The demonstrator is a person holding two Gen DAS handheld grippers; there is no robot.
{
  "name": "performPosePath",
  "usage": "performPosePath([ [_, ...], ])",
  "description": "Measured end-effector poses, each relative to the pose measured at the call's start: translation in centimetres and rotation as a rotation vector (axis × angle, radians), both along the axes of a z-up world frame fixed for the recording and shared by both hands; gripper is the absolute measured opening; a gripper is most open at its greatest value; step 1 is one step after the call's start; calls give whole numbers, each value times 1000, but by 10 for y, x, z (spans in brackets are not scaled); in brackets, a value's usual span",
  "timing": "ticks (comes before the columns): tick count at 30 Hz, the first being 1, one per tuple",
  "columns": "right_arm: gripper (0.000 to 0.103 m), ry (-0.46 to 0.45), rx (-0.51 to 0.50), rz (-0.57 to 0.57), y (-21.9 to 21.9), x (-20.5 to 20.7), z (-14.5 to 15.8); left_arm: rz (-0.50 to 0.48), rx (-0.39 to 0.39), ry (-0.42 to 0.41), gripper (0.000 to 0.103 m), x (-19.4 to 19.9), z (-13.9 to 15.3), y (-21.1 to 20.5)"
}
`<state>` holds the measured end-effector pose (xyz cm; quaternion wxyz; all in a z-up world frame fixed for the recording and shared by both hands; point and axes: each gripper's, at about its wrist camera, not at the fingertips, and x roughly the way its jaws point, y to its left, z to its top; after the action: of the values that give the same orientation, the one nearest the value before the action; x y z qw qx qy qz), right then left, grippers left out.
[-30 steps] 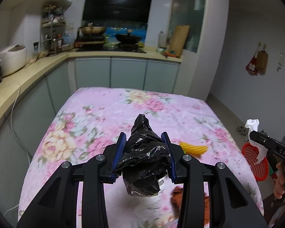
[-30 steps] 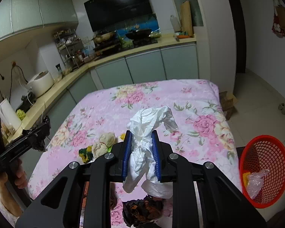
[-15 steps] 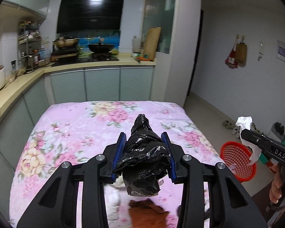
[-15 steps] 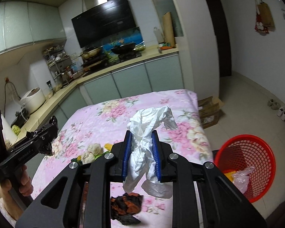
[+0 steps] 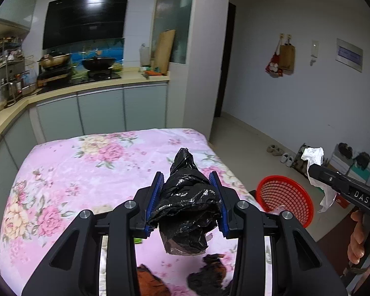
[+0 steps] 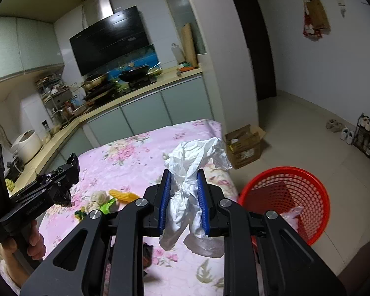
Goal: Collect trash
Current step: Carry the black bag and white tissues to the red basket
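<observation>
Taking the red basket [image 6: 283, 197] on the floor as the landmark, and going from left to right: well to its left, over the flowered pink table cover [image 5: 74, 172], the left gripper [image 5: 186, 197] is clamped on a crumpled black plastic bag [image 5: 185, 202], its blue pads pressing the bag from both sides, with the bag's twisted end poking forward and its loose bottom hanging below the jaws. Beneath and to the left of the basket, some trash lies uncollected on the cover: a yellow scrap [image 6: 123, 194], pale crumpled lumps with a green bit [image 6: 96, 201], and dark brown pieces [image 5: 209, 271] near the table's near edge. Closer to the basket, just left of its rim, the right gripper [image 6: 183, 194] is pinched narrow on a wad of white tissue [image 6: 192, 172], which sticks out ahead of the pads and droops under them. The basket itself stands beside the table's right-hand corner and already holds a clear plastic wrapper [image 6: 292, 213]. The step in hand looks like the carry: both pieces are lifted and held short of the basket. The next move probably calls for bringing each gripper over the basket's mouth, right one first since it is nearer, and parting the jaws only once the load hangs inside the rim, as light tissue and film could drift or cling to the pads
</observation>
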<state>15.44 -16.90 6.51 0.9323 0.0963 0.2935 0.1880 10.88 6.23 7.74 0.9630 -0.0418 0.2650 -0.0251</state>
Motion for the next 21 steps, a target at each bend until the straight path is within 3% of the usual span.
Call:
performPosePath([
  [10,22,0,-18,-93,-29,-6,-1,-97,-49,21,37,17,-6,-32],
  [21,22,20,-30,-205,-72,4,-17,-234,-56,73,37,47,-23,-98],
])
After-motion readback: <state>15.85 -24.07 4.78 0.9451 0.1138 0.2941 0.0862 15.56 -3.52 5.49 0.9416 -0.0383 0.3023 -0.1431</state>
